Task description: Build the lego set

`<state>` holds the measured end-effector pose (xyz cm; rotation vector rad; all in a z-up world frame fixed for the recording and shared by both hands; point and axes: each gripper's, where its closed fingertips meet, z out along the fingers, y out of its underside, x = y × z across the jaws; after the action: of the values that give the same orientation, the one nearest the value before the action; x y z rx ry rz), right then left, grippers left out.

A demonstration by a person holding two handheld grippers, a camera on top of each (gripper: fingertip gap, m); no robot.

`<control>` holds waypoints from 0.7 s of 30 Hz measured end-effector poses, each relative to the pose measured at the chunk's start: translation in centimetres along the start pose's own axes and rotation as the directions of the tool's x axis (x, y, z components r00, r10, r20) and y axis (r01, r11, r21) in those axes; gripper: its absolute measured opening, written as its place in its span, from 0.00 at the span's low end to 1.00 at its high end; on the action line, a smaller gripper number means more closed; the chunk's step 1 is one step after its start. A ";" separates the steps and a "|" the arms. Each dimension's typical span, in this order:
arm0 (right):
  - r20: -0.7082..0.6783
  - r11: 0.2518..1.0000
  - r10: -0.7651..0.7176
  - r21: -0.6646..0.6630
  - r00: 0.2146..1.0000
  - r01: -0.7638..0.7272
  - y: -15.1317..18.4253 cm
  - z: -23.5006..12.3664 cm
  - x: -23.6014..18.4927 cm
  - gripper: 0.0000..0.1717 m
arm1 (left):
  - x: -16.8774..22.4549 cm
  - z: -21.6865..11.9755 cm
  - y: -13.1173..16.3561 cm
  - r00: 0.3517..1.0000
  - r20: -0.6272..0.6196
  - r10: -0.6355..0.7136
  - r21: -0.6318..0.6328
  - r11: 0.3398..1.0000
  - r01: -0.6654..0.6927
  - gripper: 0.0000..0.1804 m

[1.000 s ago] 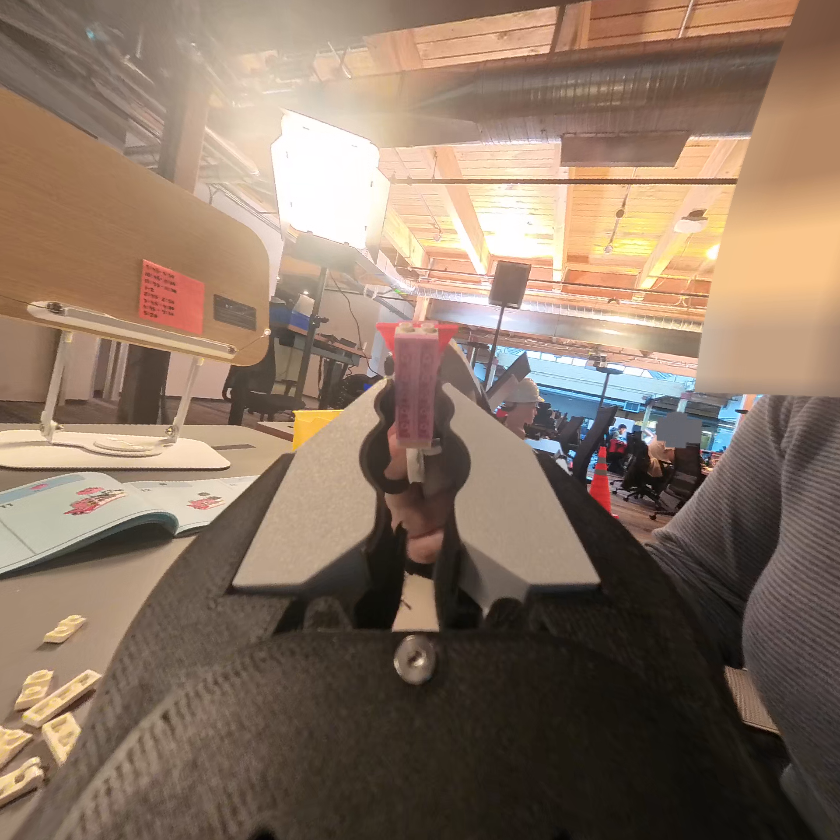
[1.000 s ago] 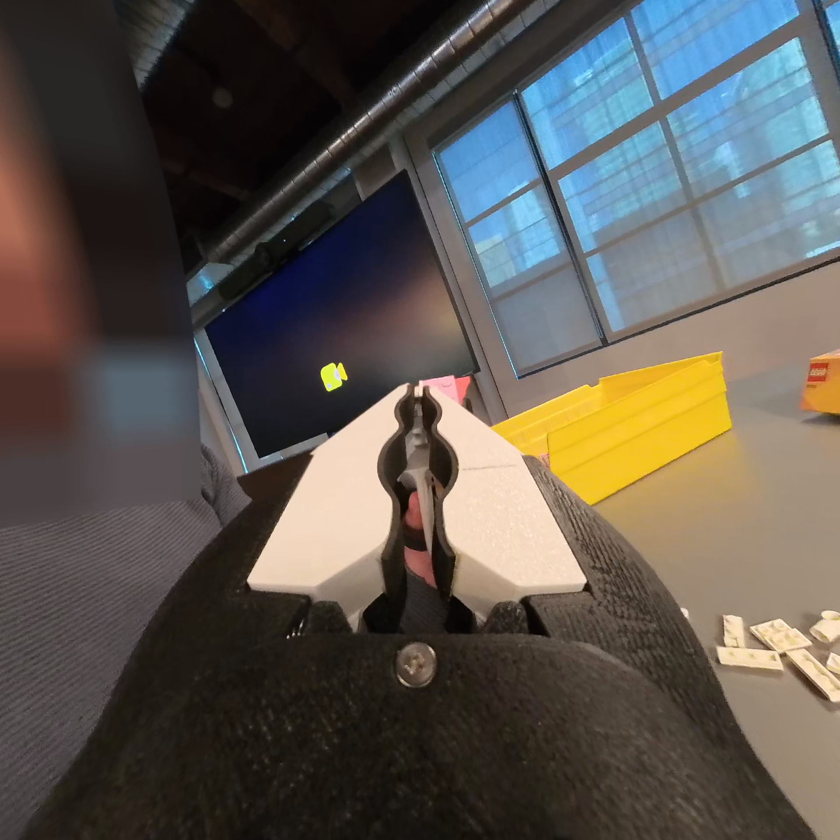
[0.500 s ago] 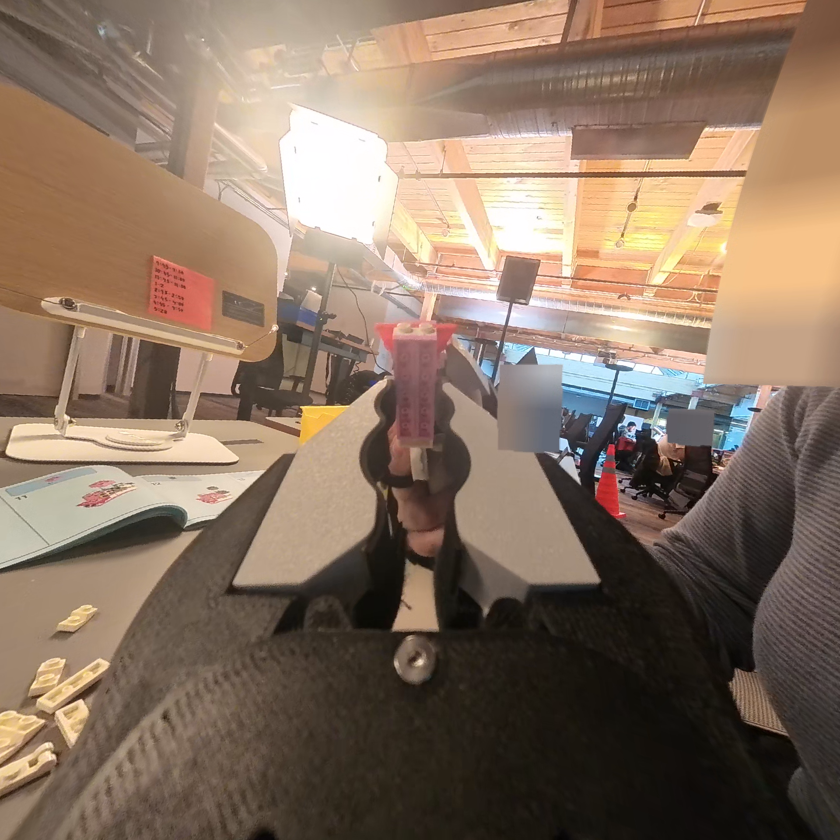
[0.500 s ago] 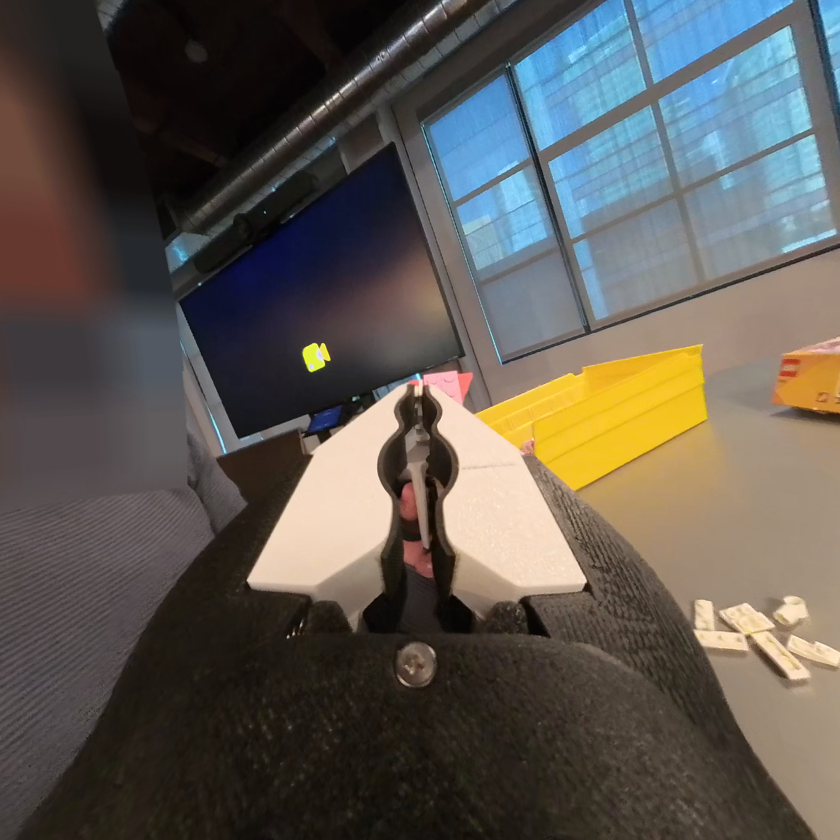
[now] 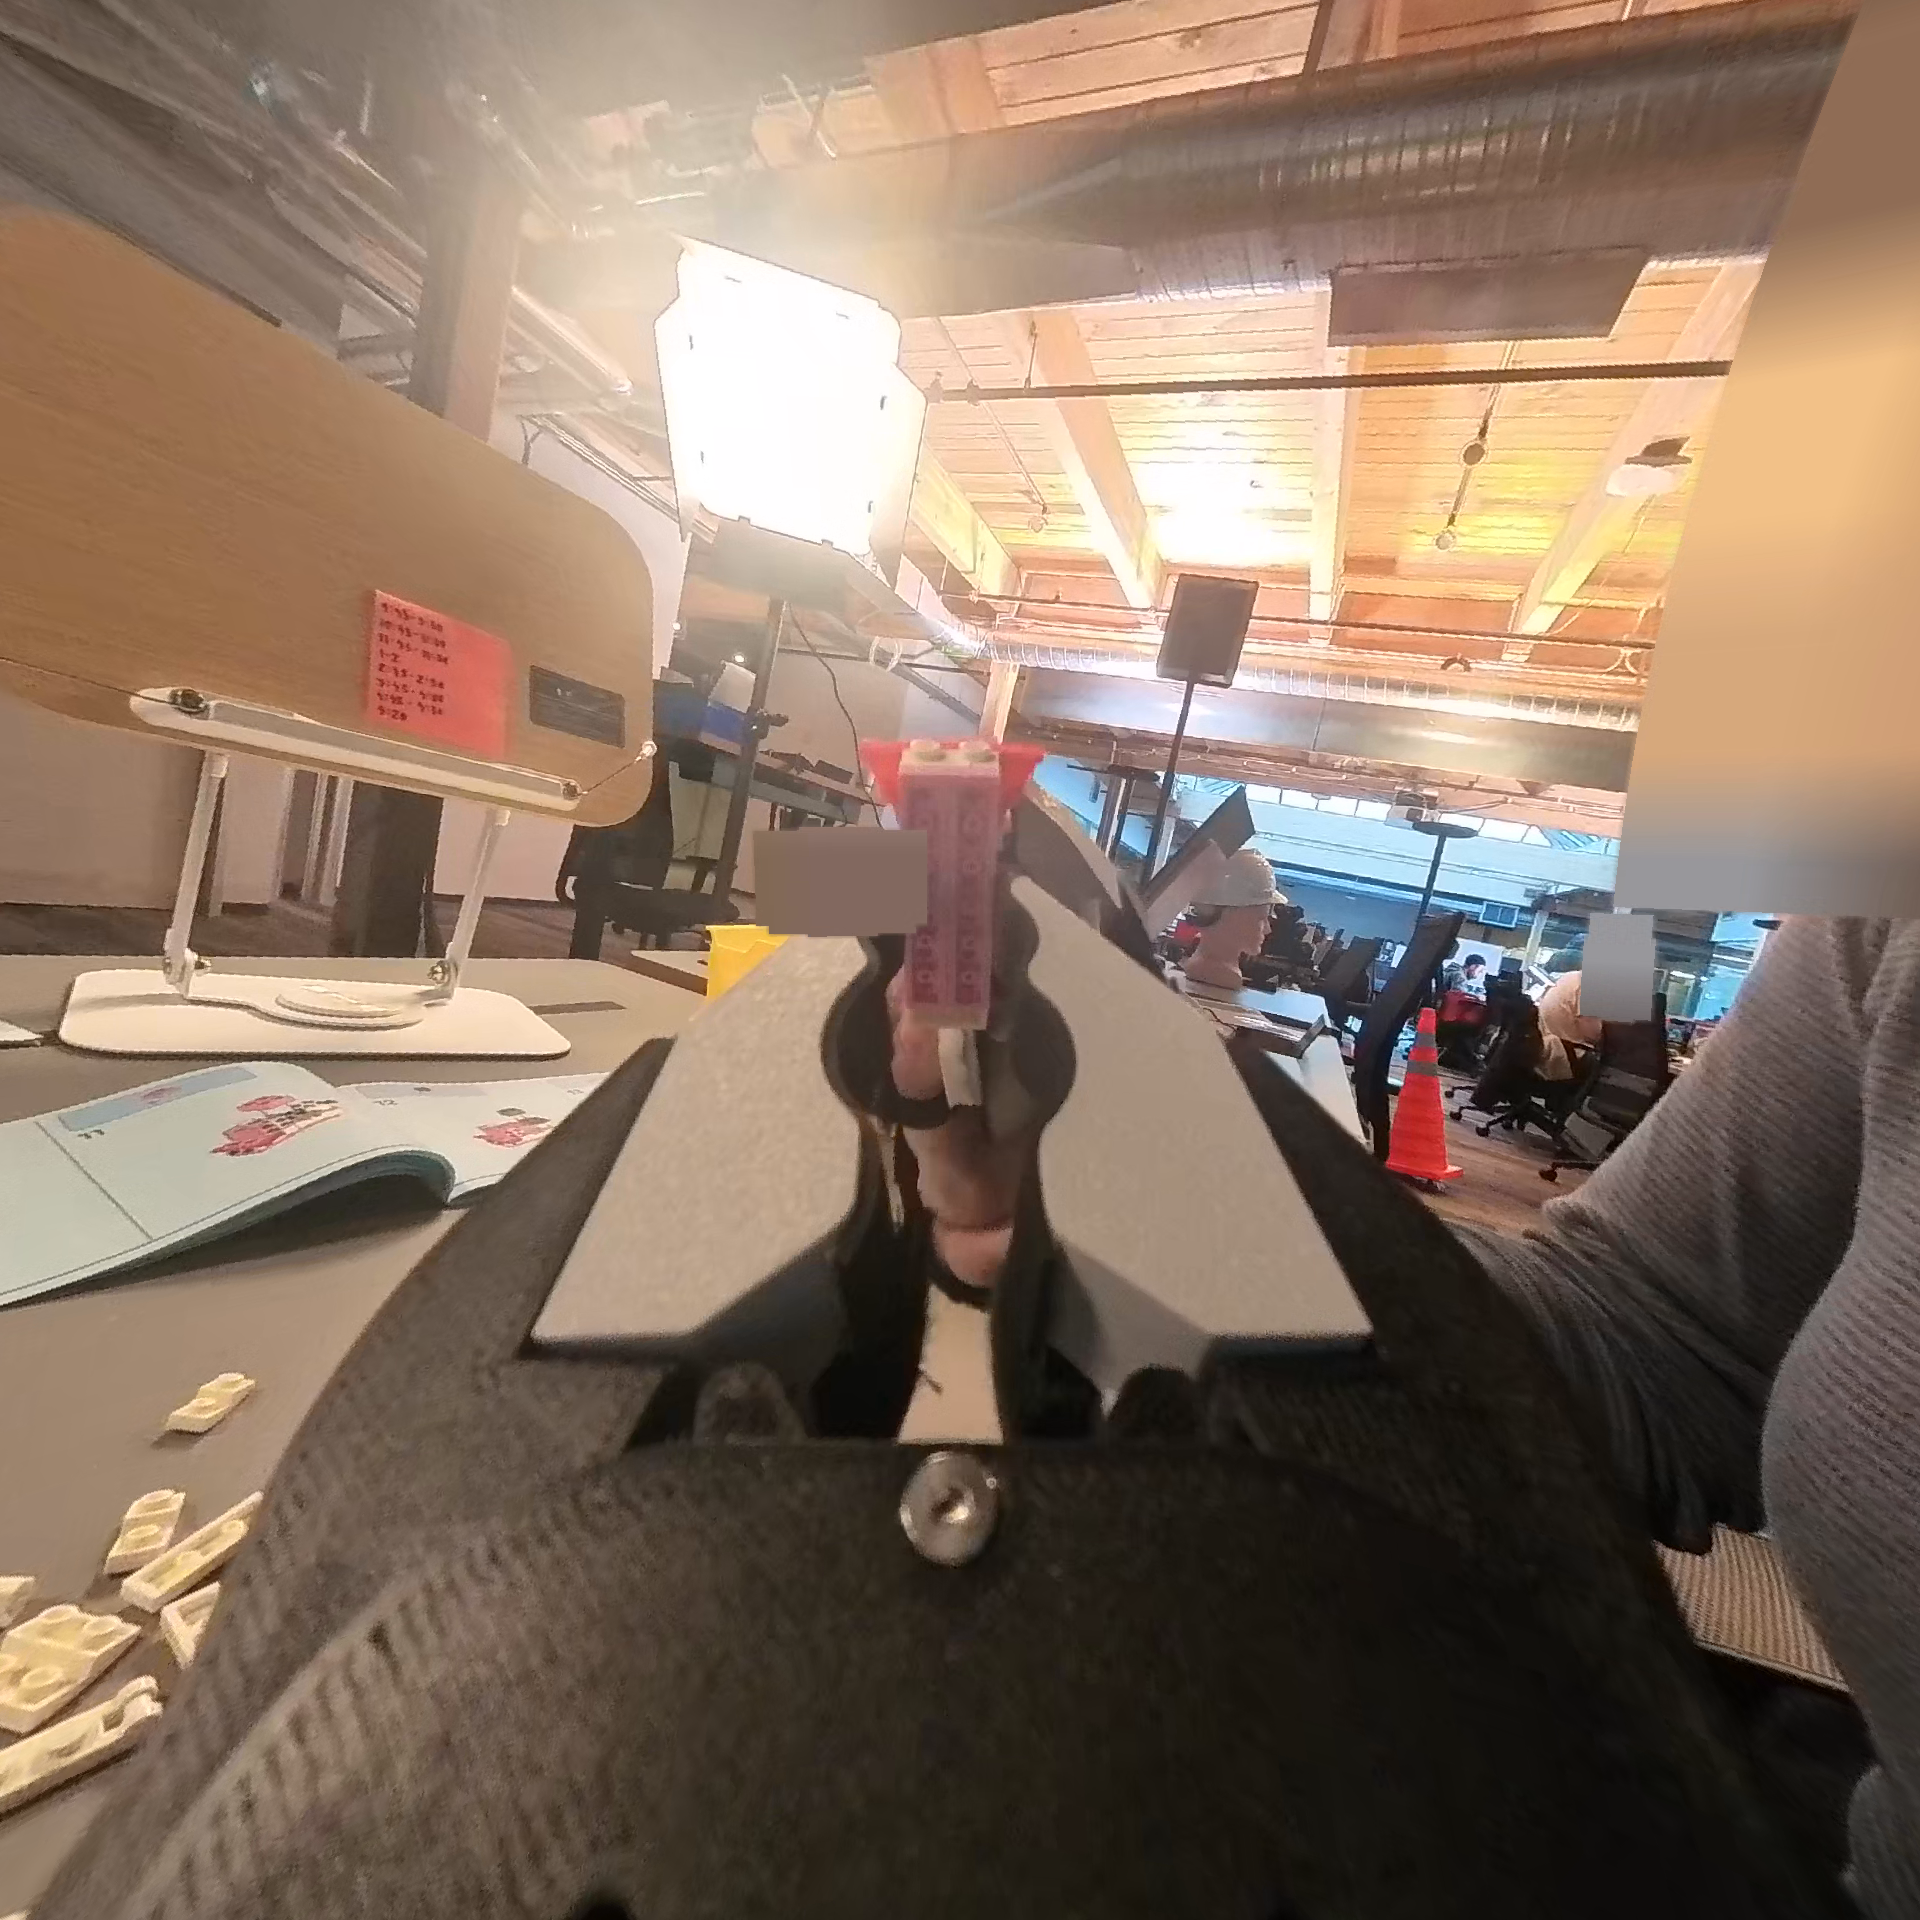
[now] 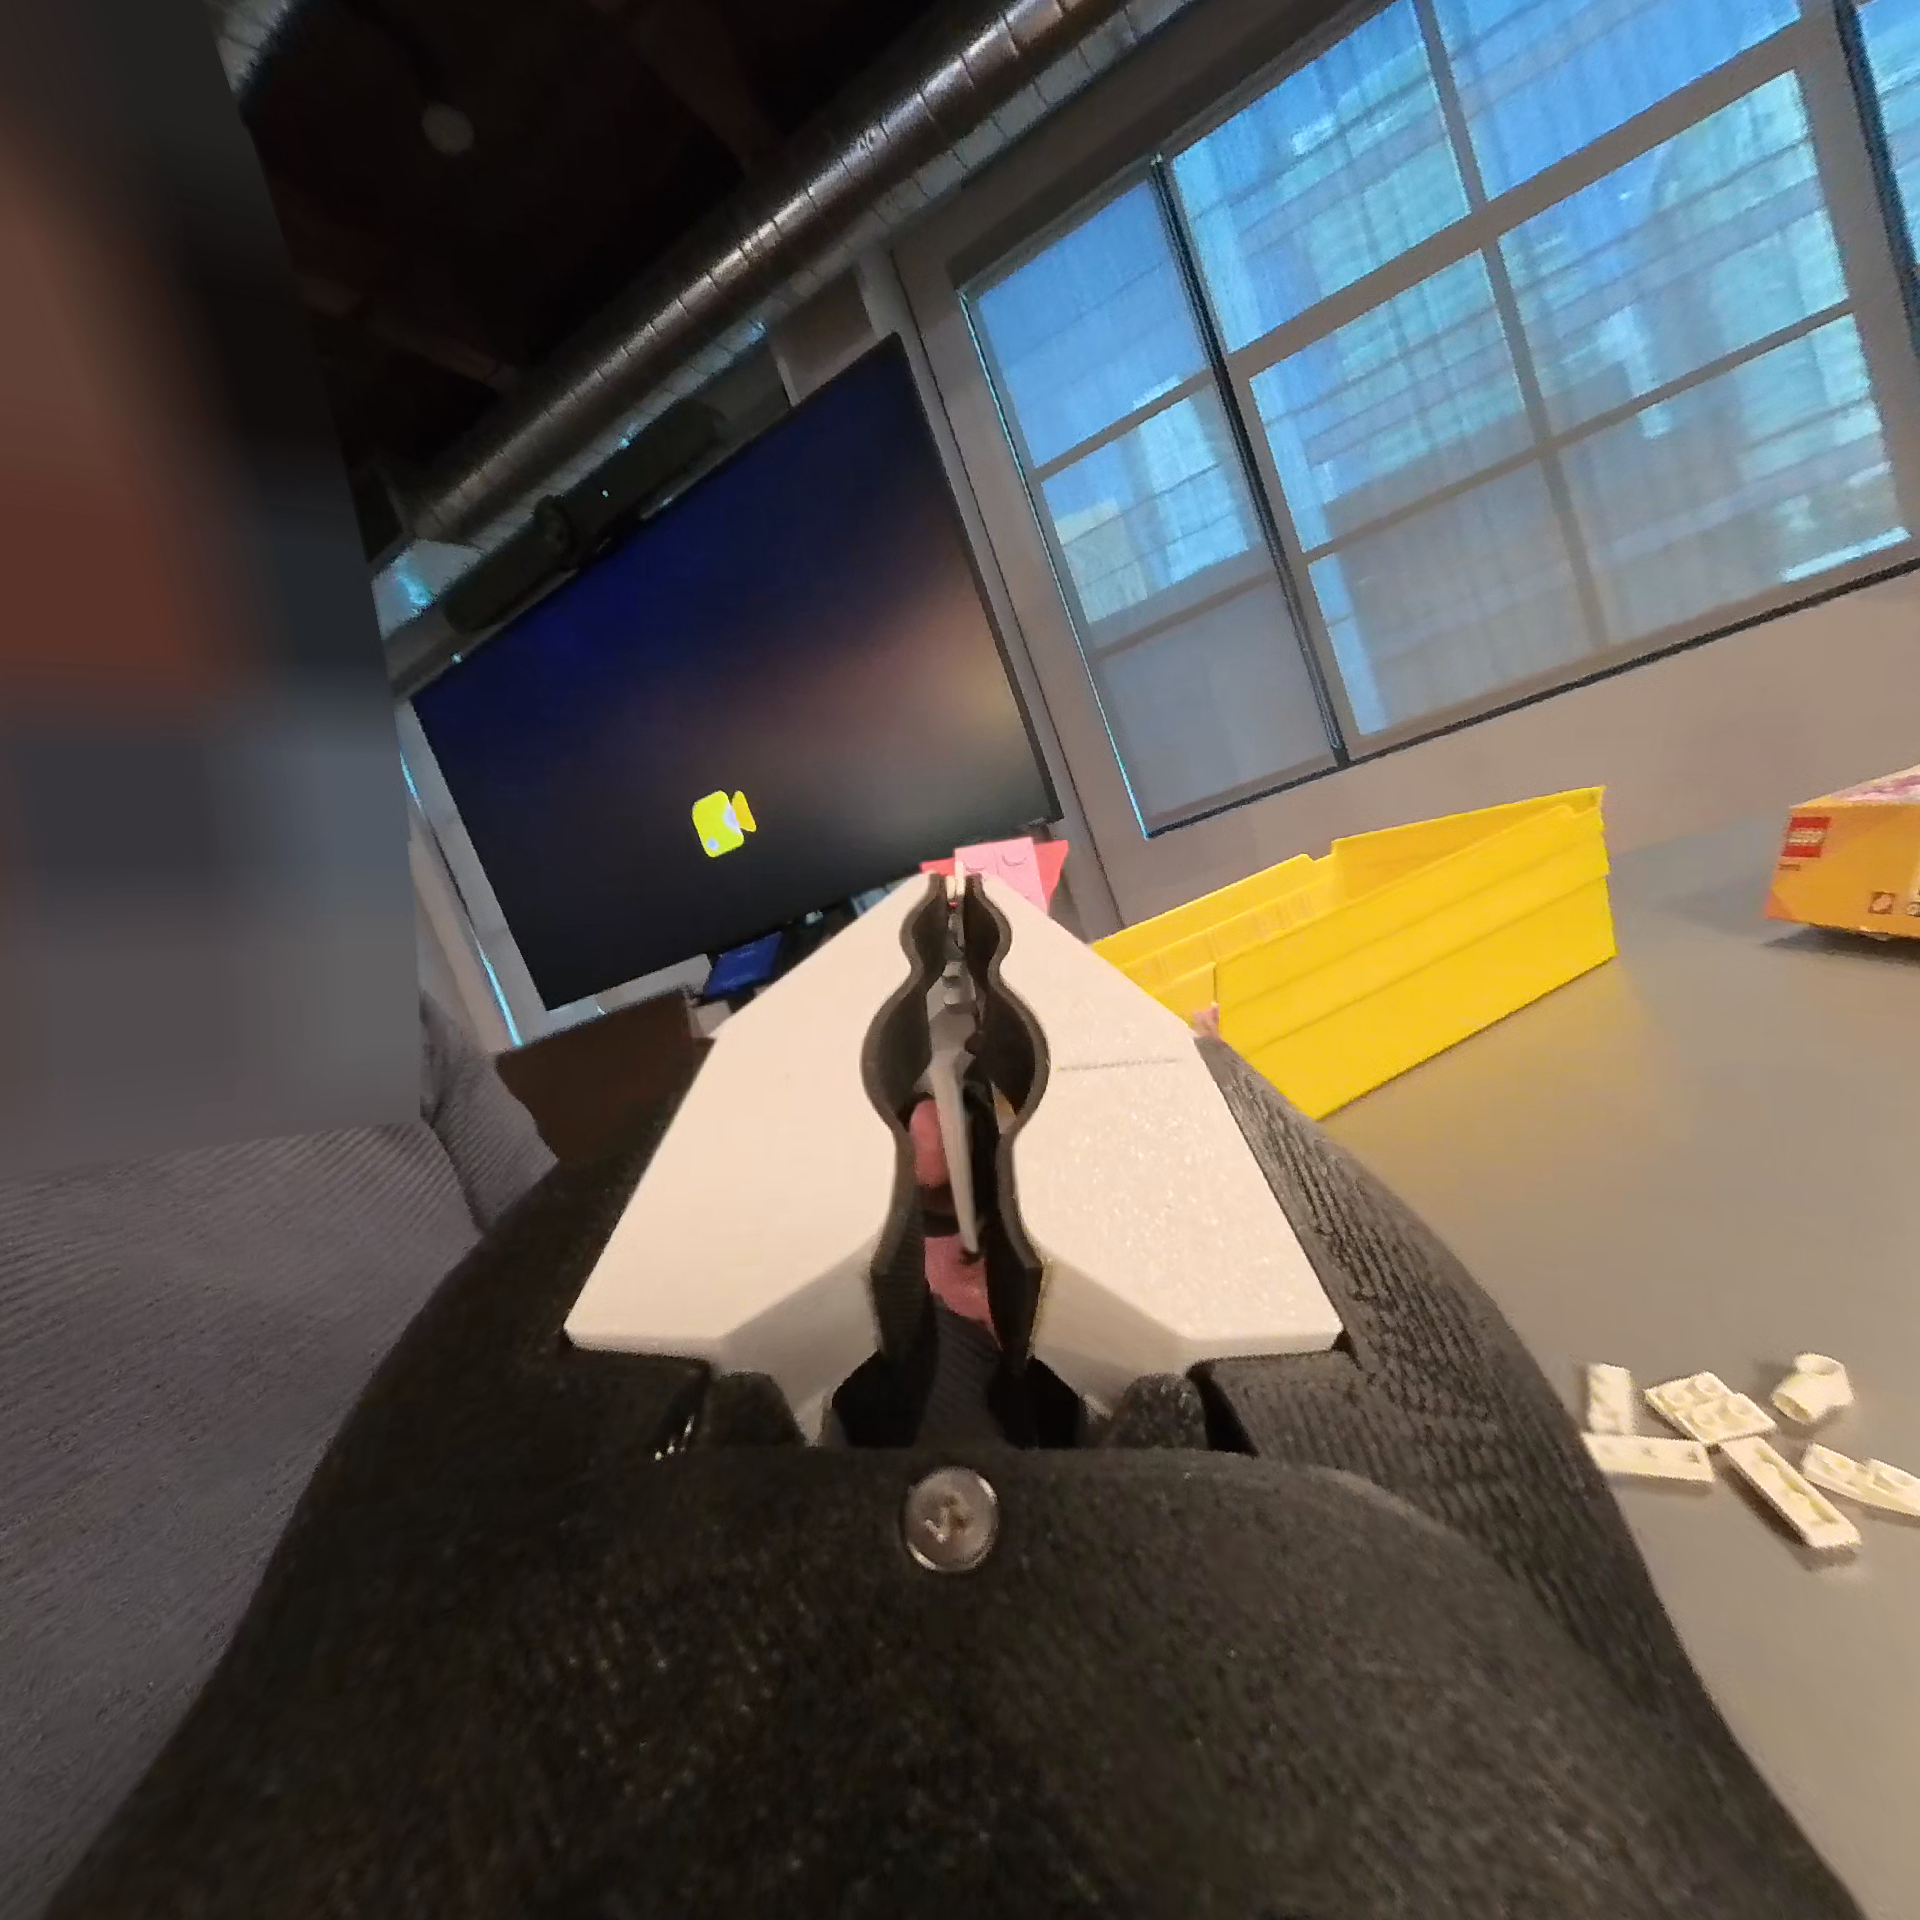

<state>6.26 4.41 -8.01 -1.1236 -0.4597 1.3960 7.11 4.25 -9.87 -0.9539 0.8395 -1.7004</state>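
My left gripper (image 5: 948, 920) is shut on a pink brick assembly (image 5: 951, 831) with red pieces and white studs at its top end. It holds the assembly upright in the air, above the grey table (image 5: 125, 1351). My right gripper (image 6: 956, 885) is shut on a thin white plate (image 6: 951, 1101), seen edge-on between its pads. The pink assembly also shows in the right wrist view (image 6: 1003, 864), just beyond the right fingertips. One grey finger of the right gripper (image 5: 1070, 862) shows right behind the assembly in the left wrist view.
Loose white plates lie on the table (image 5: 156, 1548) (image 6: 1725, 1444). An open instruction booklet (image 5: 208, 1153) and a wooden board on a white stand (image 5: 312, 582) are at the left. A yellow bin (image 6: 1403, 966) and an orange box (image 6: 1849, 873) are at the right. A grey sleeve (image 5: 1714, 1195) is close by. Both grippers' tips are close together, under 4 cm apart.
Both grippers have shifted slightly together, staying tip to tip. The left still grips the pink assembly and the right the white plate. Neither grasp has changed.
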 end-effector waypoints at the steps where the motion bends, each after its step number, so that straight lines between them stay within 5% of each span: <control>1: 0.004 1.000 0.011 0.011 1.000 -0.011 0.0 0.0 0.1 0.01 | 0.0 0.0 -0.1 1.000 0.000 -0.002 0.007 1.000 0.002 0.08; 21: -0.100 0.971 -0.099 0.208 0.990 0.118 -0.2 1.1 0.5 0.01 | -0.7 -0.7 -1.5 0.996 0.000 -0.091 0.126 0.988 0.090 0.08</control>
<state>5.56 5.31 -7.56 -0.9672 -0.2947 1.2622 6.05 5.39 -8.99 -0.9221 0.6852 -1.8055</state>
